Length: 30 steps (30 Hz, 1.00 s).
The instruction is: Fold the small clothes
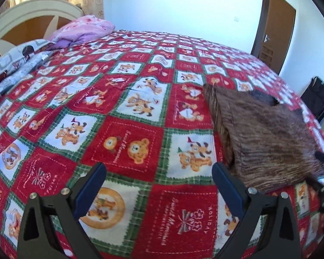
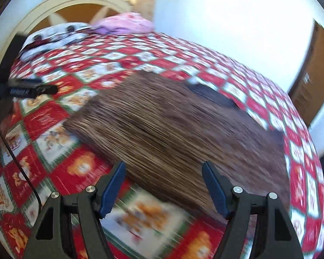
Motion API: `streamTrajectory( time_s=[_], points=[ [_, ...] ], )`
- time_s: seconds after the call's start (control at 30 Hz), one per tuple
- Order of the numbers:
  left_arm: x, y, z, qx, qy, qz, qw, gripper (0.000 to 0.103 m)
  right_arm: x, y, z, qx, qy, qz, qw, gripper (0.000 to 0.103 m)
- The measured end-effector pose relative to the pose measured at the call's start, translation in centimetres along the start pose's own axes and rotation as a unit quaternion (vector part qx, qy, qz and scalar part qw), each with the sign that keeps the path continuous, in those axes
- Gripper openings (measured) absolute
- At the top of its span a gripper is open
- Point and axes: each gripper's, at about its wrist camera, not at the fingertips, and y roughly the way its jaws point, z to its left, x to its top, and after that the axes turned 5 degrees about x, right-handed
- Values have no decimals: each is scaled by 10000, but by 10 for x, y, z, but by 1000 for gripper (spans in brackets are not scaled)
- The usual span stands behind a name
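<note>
A brown striped garment (image 1: pixel 263 138) lies folded flat on the red patchwork bedspread (image 1: pixel 123 116), at the right of the left wrist view. My left gripper (image 1: pixel 159 170) is open and empty above the bedspread, its right finger close to the garment's near left edge. In the right wrist view the garment (image 2: pixel 166 129) fills the middle, blurred. My right gripper (image 2: pixel 164 170) is open and empty, hovering over the garment's near edge. The left gripper (image 2: pixel 30 89) shows at the left of that view.
A pink quilt (image 1: pixel 84 30) and a grey-white printed blanket (image 1: pixel 17 62) lie by the headboard (image 1: pixel 32 19) at the back left. A wooden door (image 1: pixel 276 28) and a black bag (image 1: pixel 317 97) stand at the right past the bed edge.
</note>
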Motion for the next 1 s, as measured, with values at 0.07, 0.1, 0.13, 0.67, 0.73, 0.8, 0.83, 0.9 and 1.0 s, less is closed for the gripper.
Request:
streamTrajectory(
  time_s=[0.07, 0.1, 0.13, 0.67, 0.73, 0.8, 0.83, 0.9, 1.0],
  points=[
    [4, 1, 6, -64, -49, -47, 10000, 100, 10, 8, 21, 85, -272, -16, 9996, 74],
    [5, 1, 9, -93, -64, -61, 9999, 100, 12, 9, 28, 110, -383, -29, 9992, 74],
    [6, 2, 11, -112, -83, -61, 9999, 100, 15, 12, 39, 130, -555, -50, 9984, 74],
    [28, 10, 16, -708, -169, -39, 9973, 100, 33, 61, 110, 287, -1382, 97, 9899, 61],
    [34, 12, 9, -761, -58, -85, 9970, 100, 35, 65, 111, 279, -1375, 50, 9901, 59],
    [42, 18, 4, -917, -4, -91, 9957, 100, 35, 66, 112, 335, -1332, 47, 9905, 47],
    [45, 20, 2, -998, -4, -73, 9950, 100, 35, 67, 112, 359, -1303, 42, 9908, 42],
    [51, 27, -3, -1192, -7, -32, 9929, 100, 33, 69, 112, 351, -1248, 7, 9916, 35],
    [58, 39, -19, -1321, 132, 54, 9911, 100, 32, 70, 110, 414, -1140, 11, 9926, 19]
  ],
)
